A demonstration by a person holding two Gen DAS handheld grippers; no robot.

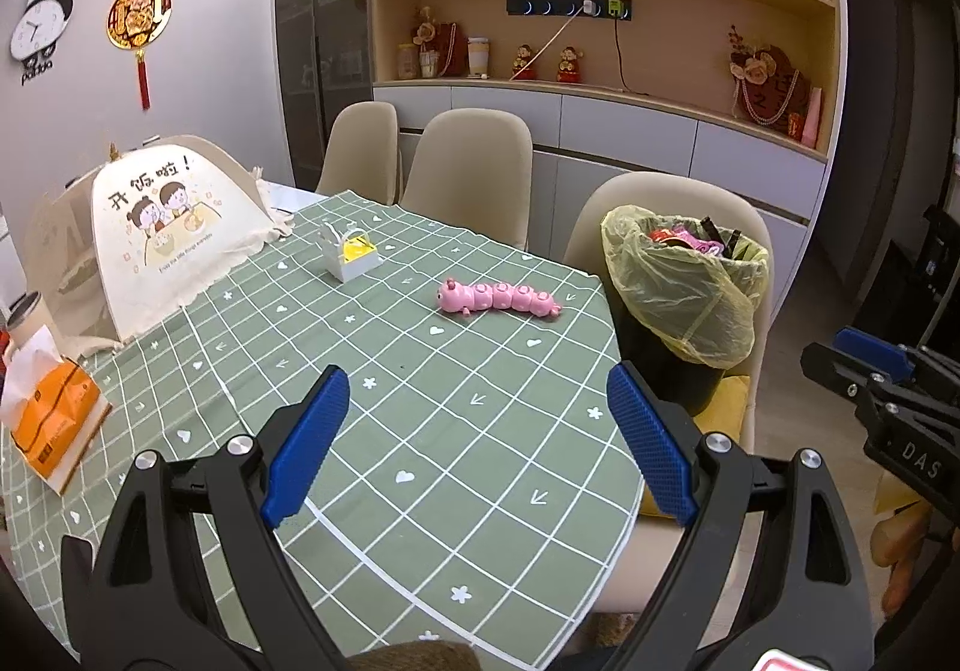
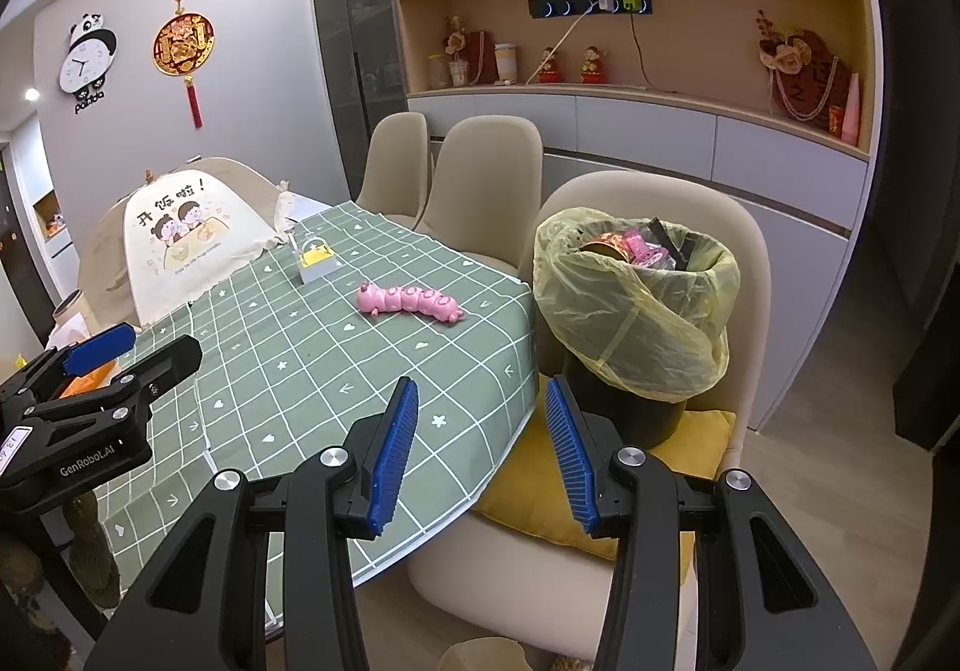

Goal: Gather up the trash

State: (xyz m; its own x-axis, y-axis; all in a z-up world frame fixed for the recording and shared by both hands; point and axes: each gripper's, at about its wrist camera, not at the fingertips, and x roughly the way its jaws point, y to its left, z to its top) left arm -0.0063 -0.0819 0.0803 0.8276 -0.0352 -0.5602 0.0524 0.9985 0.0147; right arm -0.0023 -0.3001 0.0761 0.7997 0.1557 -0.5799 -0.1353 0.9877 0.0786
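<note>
Both grippers hang over the near end of the table, and both hold nothing. The left gripper (image 1: 480, 431) has its bumpy blue pads spread wide apart above the green tablecloth (image 1: 420, 431), which is soft cloth with white lines making squares and little white hearts. The right gripper (image 2: 480, 449) is spread too, though less wide, and its ridged blue pads sit over the table's edge. The trash bin (image 2: 630, 311) is a round dark tub with a thin, crinkly yellow plastic bag (image 1: 678, 281) folded over its rim. It stands on a yellow cushion (image 2: 540, 491) on a smooth cream chair (image 2: 750, 263), just beside the table. Shiny red and pink wrappers (image 2: 630, 245) fill its top. On the cloth lies a pink plastic caterpillar toy (image 1: 498, 299) made of round lumps, near a small white box (image 1: 351, 254) with something yellow inside. A domed cloth food cover (image 1: 162, 227) with cartoon children stands farther back, and an orange tissue pack (image 1: 54, 419) lies at the left.
</note>
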